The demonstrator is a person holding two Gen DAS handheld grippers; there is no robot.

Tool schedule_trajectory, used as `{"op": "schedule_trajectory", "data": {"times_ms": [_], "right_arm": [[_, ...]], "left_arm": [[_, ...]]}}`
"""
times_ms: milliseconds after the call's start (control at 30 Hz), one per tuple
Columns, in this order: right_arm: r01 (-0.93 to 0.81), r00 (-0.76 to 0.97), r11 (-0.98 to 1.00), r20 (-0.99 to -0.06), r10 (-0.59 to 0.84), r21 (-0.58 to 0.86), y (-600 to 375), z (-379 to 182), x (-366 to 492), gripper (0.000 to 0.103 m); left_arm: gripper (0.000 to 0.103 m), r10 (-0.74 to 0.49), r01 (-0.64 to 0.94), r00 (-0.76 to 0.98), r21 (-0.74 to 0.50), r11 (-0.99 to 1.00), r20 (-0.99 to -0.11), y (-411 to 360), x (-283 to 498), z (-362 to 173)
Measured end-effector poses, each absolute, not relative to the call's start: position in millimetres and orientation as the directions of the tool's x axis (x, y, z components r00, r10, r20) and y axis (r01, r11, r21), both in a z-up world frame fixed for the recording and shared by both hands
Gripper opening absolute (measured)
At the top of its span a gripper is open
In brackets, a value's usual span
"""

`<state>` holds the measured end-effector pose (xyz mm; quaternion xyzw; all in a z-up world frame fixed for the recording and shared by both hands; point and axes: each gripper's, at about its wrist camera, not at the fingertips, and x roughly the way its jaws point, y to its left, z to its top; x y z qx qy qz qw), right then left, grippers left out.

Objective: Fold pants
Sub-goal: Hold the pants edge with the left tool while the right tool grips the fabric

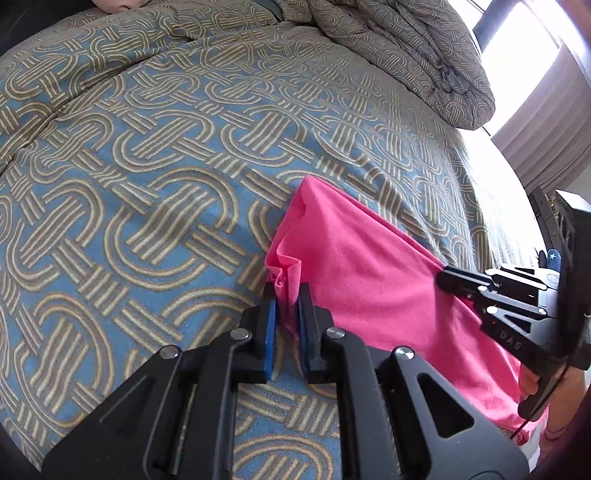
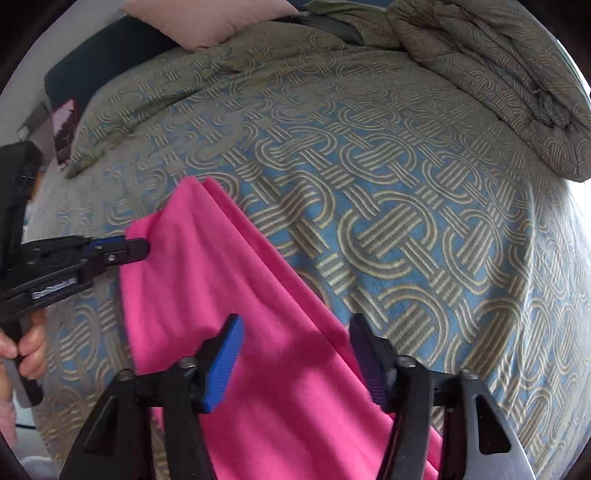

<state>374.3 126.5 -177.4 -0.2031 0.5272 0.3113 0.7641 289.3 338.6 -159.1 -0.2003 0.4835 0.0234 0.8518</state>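
We see bright pink soft-fabric pants (image 1: 373, 280) lying on the bed, on a blue bedspread with a woven tan loop pattern (image 1: 147, 166), near the bed's near edge. In the left wrist view the cloth runs from a bunched corner at centre out toward the lower right, where it drops over the edge.

Left hand-held gripper (image 1: 286, 295): clenched on the pants. Its two blue pads (image 1: 271, 314) stand close together with a gathered, puckered edge of the pink fabric pinched between them. The right wrist view shows the same tool (image 2: 142, 249) from the side, its tip at the left edge of the cloth, a bare hand (image 2: 29, 347) gripping its handle.

Right hand-held gripper (image 2: 295, 332): released. Its jaws stand wide apart, the blue ribbed pad (image 2: 225, 365) on one side and the dark one on the other, with the pink fabric spread flat beneath and between them. We cannot tell if either pad touches the cloth. In the left wrist view this tool's (image 1: 443, 277) tip sits at the right edge of the pants.

A rumpled quilt of the same loop pattern (image 1: 406, 55) lies heaped at the far right of the bed. A pale pink pillow (image 2: 207, 22) sits at the far end.
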Motion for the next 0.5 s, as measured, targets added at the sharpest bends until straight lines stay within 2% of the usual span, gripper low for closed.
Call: {"op": "schedule_trajectory", "data": {"times_ms": [33, 167, 333, 500], "right_arm": [[-0.678, 0.26, 0.736, -0.936, 0.236, -0.003, 131, -184, 377, 0.002], [-0.568, 0.383, 0.82, -0.905, 0.188, -0.07, 120, -177, 391, 0.001], [-0.504, 0.257, 0.85, -0.912, 0.318, 0.154, 85, -173, 409, 0.006], [-0.486, 0.268, 0.864, -0.918, 0.293, 0.134, 50, -170, 371, 0.012]], "left_arm": [[0.011, -0.155, -0.227, 0.536, -0.318, 0.921, -0.83, 338, 289, -159], [0.011, -0.154, -0.209, 0.545, -0.312, 0.927, -0.824, 337, 288, -159], [0.01, -0.156, -0.224, 0.55, -0.325, 0.919, -0.821, 340, 285, -157], [0.009, -0.129, -0.233, 0.55, -0.3, 0.925, -0.825, 335, 283, -152]]}}
